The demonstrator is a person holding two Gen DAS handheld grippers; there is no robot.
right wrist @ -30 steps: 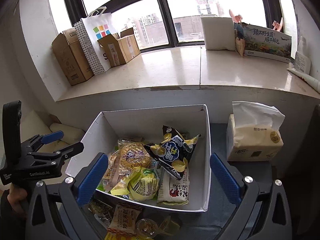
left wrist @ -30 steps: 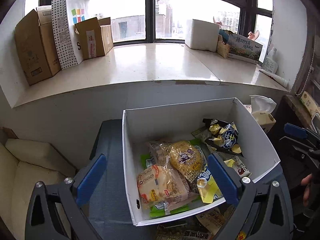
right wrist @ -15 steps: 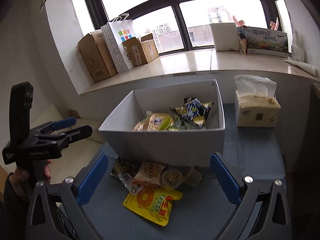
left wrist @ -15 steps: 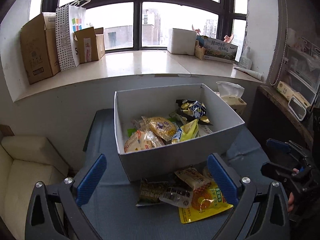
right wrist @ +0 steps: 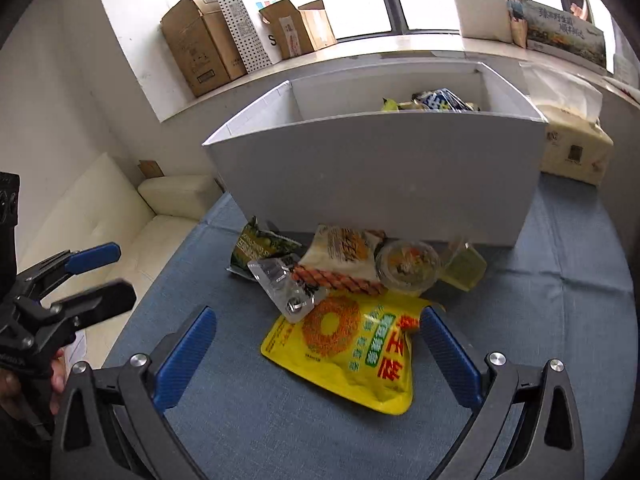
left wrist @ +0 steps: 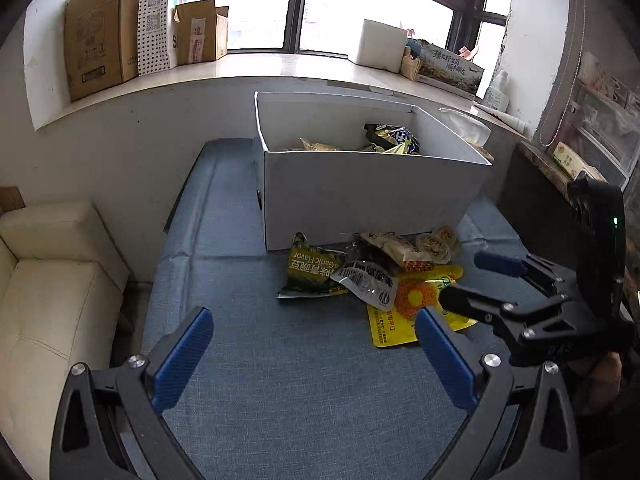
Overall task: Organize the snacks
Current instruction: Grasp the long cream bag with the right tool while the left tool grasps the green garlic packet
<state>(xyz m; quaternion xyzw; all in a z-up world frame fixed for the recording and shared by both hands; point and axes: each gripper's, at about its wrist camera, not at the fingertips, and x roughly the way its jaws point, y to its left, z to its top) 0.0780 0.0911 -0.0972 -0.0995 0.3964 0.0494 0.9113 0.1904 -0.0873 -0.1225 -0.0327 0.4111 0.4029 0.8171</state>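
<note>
Blue cloth-covered table (left wrist: 304, 380) filled the foreground, cream sofa (left wrist: 48, 280) just off its left edge. White box (left wrist: 372, 196) stood at the table's far end under the window sill (left wrist: 248, 68), already holding several snacks — a dark blue-and-yellow chip bag (left wrist: 394, 138) stuck up above its rim. Tissue pack (right wrist: 576, 148) sat just right of the box. 3 cardboard boxes and a dotted paper bag (right wrist: 240, 20) lined the sill's left part. Loose snack pile lay on the cloth, right against the box's near wall: yellow pouch (right wrist: 352, 352) nearest the cameras, green garlic-flavor bag (left wrist: 312, 268) at the left, a tan packet with a twisted-snack picture (right wrist: 344, 256) on top, a clear-and-silver packet (right wrist: 288, 284) overlapping the yellow pouch's top corner, a round clear cup (right wrist: 408, 266) and a small yellowish packet (right wrist: 464, 266) to the right. Left gripper (left wrist: 312, 354) hovered over bare cloth short of the pile, jaws spread wide, nothing between them. Right gripper (right wrist: 316, 354) hung low over the yellow pouch, jaws also spread and empty — blue pads (right wrist: 186, 356) flanked the pouch's near end; contact with it could not be told.
</note>
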